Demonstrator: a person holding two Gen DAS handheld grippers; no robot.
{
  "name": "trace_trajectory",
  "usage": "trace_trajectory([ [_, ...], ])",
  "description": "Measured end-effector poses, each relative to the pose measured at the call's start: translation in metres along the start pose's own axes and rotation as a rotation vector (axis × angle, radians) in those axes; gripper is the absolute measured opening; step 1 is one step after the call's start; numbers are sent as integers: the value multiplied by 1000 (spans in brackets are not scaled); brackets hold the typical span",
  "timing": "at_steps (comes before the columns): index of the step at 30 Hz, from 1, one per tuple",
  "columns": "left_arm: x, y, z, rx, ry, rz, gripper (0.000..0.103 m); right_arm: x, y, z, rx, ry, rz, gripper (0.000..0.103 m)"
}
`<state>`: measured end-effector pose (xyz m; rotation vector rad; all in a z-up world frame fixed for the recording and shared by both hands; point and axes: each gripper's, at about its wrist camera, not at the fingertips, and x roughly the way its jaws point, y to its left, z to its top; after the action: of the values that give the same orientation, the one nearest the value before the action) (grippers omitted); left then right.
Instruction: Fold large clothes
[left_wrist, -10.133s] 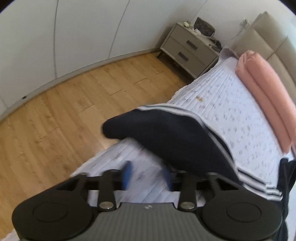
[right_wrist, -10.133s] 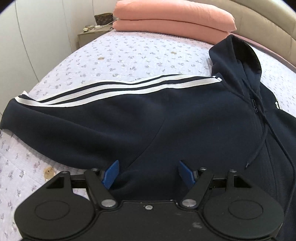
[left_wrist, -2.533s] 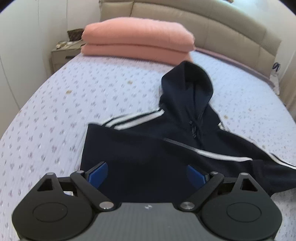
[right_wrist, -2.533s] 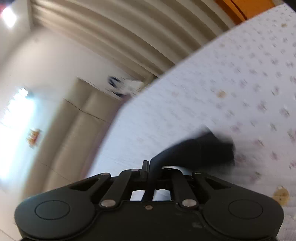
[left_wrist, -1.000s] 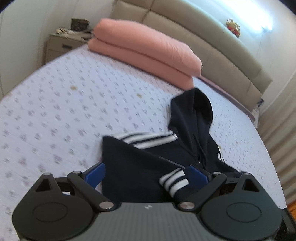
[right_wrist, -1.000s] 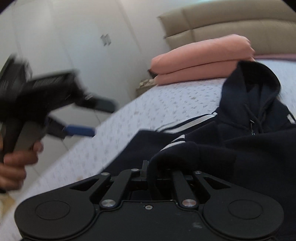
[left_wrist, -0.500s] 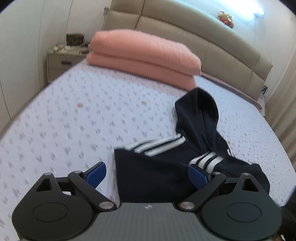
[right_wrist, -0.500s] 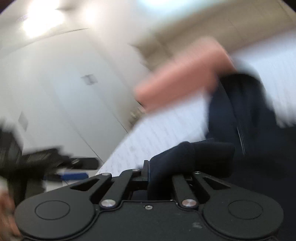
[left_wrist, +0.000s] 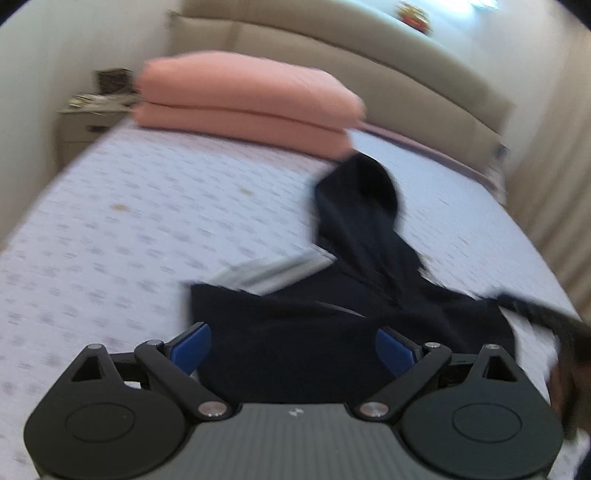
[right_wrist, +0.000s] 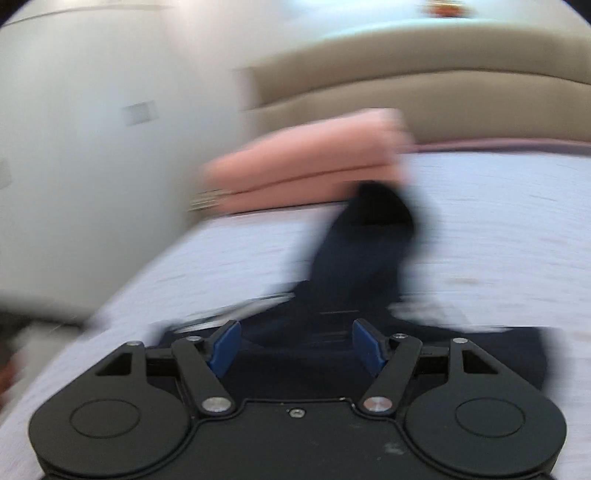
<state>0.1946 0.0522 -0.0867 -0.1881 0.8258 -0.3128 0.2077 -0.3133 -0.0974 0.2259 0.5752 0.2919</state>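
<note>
A dark navy hoodie (left_wrist: 332, 325) with white sleeve stripes lies on the bed, both sleeves folded in over its body and the hood (left_wrist: 365, 195) pointing toward the headboard. My left gripper (left_wrist: 293, 345) hovers open above the hoodie's near edge with nothing between its blue pads. In the blurred right wrist view the hoodie (right_wrist: 354, 266) lies ahead and below. My right gripper (right_wrist: 295, 345) is over the body of the hoodie, its jaws opening and nothing held between them. The other gripper shows as a dark blur at the right edge of the left wrist view.
The bed (left_wrist: 129, 229) has a pale lilac flowered cover. Two stacked pink pillows (left_wrist: 243, 99) lie at the padded beige headboard (left_wrist: 369, 55). A nightstand (left_wrist: 88, 118) stands at the far left, a white wall (right_wrist: 92, 129) beside it, curtains at the right.
My right gripper has let go of the sleeve cuff it was shut on, and its jaws have spread while it pulled back. The sleeve now lies across the hoodie. The left gripper shifted slightly.
</note>
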Motion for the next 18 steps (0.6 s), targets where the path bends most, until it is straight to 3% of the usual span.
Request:
trace_trajectory([
  [2,9,-29,-7,52,43,-76,97,-3,-62,9,126,14,-142,81],
  [4,20,-63,-14,104,77,-125,97,-2,-112,10,250,72,-183,82],
  [8,49,-133,-26,137,164,-220,97,9,-165,4,345,222,-117,82],
  [11,73,-183,-36,167,212,-247,97,17,-185,-5,424,308,8,82],
  [13,88,-215,-44,193,234,-238,97,23,-193,-7,432,367,41,82],
  [18,130,-261,-62,148,293,-238,97,16,-205,-13,448,368,89,82],
])
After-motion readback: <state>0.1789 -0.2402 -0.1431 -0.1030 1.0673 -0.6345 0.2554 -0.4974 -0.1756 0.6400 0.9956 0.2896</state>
